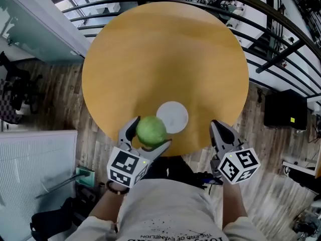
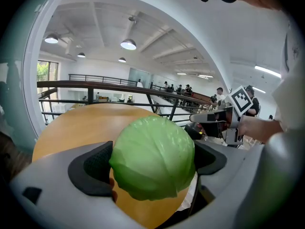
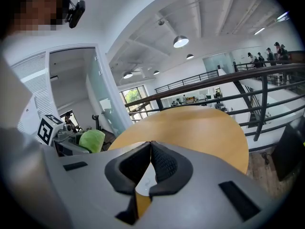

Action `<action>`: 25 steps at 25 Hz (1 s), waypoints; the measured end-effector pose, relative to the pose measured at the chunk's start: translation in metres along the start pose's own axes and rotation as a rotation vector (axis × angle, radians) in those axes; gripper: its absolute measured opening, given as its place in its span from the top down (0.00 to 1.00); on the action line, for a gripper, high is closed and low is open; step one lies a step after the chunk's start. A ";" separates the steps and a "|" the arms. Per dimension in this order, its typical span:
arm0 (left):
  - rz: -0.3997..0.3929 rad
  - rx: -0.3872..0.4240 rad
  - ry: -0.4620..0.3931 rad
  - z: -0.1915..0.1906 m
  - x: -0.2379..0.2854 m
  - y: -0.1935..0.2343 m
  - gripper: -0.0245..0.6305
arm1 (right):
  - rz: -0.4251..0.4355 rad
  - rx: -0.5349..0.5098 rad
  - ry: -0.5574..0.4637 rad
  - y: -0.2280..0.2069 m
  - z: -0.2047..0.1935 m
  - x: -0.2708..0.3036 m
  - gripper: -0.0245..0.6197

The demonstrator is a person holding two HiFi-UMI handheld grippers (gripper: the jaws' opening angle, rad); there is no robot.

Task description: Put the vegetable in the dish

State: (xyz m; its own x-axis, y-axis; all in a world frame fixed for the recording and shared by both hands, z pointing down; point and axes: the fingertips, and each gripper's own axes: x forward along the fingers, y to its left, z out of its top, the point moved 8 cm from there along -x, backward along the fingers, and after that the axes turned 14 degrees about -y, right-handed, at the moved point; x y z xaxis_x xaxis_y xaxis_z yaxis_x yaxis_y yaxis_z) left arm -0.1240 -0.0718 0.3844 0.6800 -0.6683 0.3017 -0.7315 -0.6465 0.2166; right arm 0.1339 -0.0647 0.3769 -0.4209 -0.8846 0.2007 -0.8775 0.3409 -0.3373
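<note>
A round green cabbage (image 1: 151,130) is clamped between the jaws of my left gripper (image 1: 149,136), held just above the near edge of the round wooden table (image 1: 165,59). It fills the middle of the left gripper view, where the cabbage (image 2: 153,157) sits between the black pads (image 2: 93,166). A small white dish (image 1: 173,116) lies on the table right beside the cabbage, to its right. My right gripper (image 1: 216,128) hovers at the table's near right edge, shut and empty; its jaws (image 3: 150,168) meet at the tips. The cabbage (image 3: 92,140) shows at the left there.
The table stands on a wood-plank floor beside a black metal railing (image 1: 281,29) that curves round its far side. A black box (image 1: 285,110) sits on the floor at the right. A white panel (image 1: 35,169) lies at the lower left.
</note>
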 end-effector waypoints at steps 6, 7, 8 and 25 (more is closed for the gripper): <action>-0.011 0.017 0.061 -0.016 0.022 0.001 0.20 | -0.014 0.022 0.032 -0.013 -0.013 0.006 0.92; -0.013 0.019 0.070 -0.018 0.027 0.001 0.20 | -0.016 0.028 0.037 -0.015 -0.014 0.007 0.92; -0.015 0.019 0.079 -0.019 0.032 0.001 0.20 | -0.017 0.033 0.042 -0.019 -0.016 0.009 0.92; -0.036 0.099 0.266 -0.076 0.113 0.011 0.20 | -0.017 0.087 0.081 -0.055 -0.040 0.030 0.92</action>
State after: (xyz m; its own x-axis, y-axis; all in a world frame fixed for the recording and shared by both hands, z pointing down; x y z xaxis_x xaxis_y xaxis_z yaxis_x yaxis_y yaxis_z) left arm -0.0595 -0.1263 0.4916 0.6586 -0.5326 0.5316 -0.6900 -0.7094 0.1440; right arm 0.1604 -0.0976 0.4384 -0.4269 -0.8600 0.2796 -0.8627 0.2946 -0.4110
